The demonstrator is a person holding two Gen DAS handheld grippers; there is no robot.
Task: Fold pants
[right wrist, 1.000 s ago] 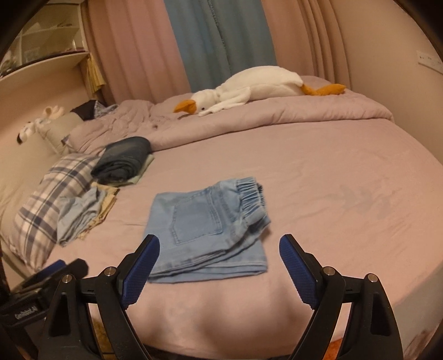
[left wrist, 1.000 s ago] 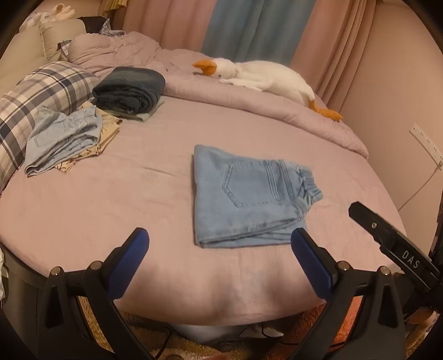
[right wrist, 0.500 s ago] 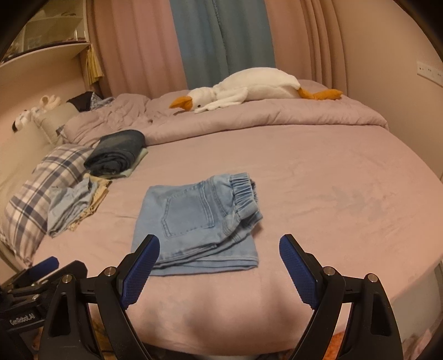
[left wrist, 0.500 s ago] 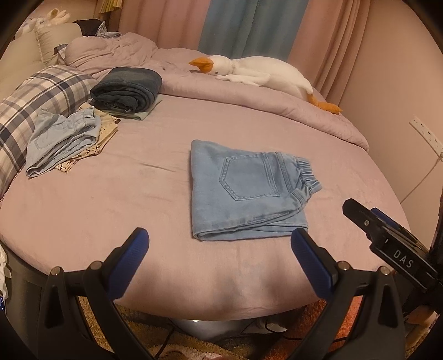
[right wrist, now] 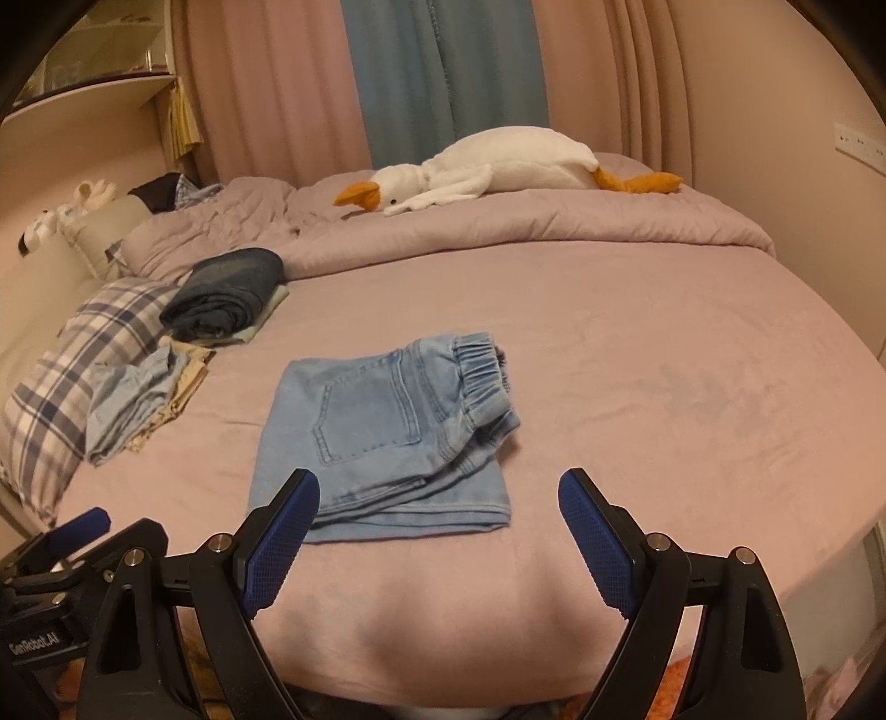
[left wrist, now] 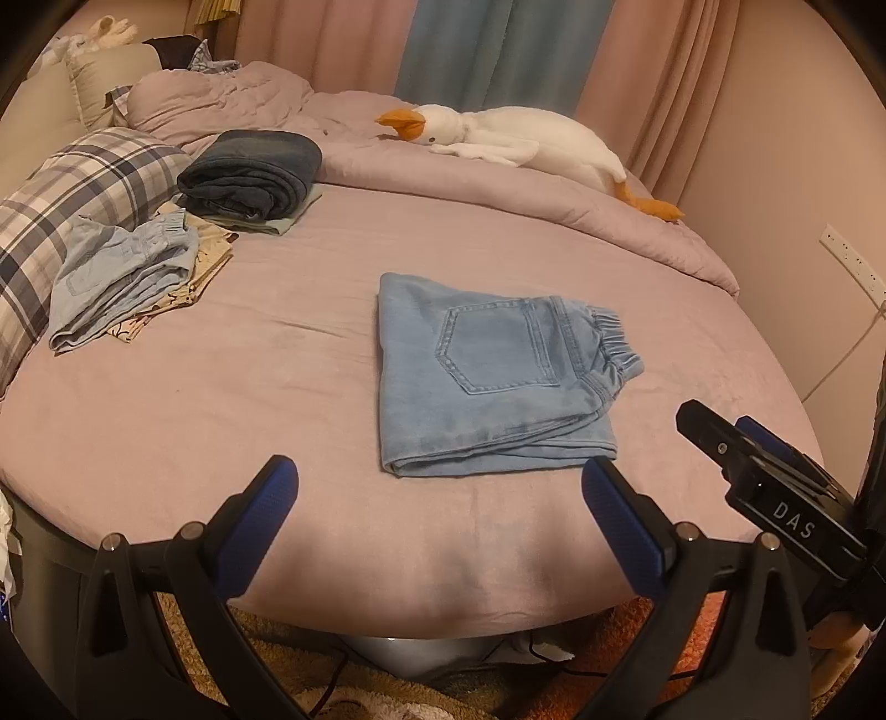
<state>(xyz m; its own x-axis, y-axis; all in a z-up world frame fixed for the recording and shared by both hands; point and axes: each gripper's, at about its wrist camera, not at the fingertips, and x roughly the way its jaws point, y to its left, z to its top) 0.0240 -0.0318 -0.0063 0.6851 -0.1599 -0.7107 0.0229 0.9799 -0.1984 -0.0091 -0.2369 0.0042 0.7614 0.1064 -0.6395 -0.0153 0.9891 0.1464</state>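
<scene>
Folded pale denim pants (left wrist: 487, 376), elastic waistband, on mauve velvety bed (left wrist: 221, 399); both tools (left wrist: 437, 498) (right wrist: 437, 515) wide, empty

The right gripper (left wrist: 775, 476) pokes in at the left wrist view's edge, its fingers mostly cut off. Under the rolled dark jeans (left wrist: 252, 171) a pale green garment (left wrist: 288, 221) shows only its edge, and the cream patterned cloth (left wrist: 205, 266) hides beneath crumpled light denim (left wrist: 122, 271). The shelf items (right wrist: 94, 50) are too dim to identify, and the bed's base (left wrist: 398, 653) is lost in shadow.
</scene>
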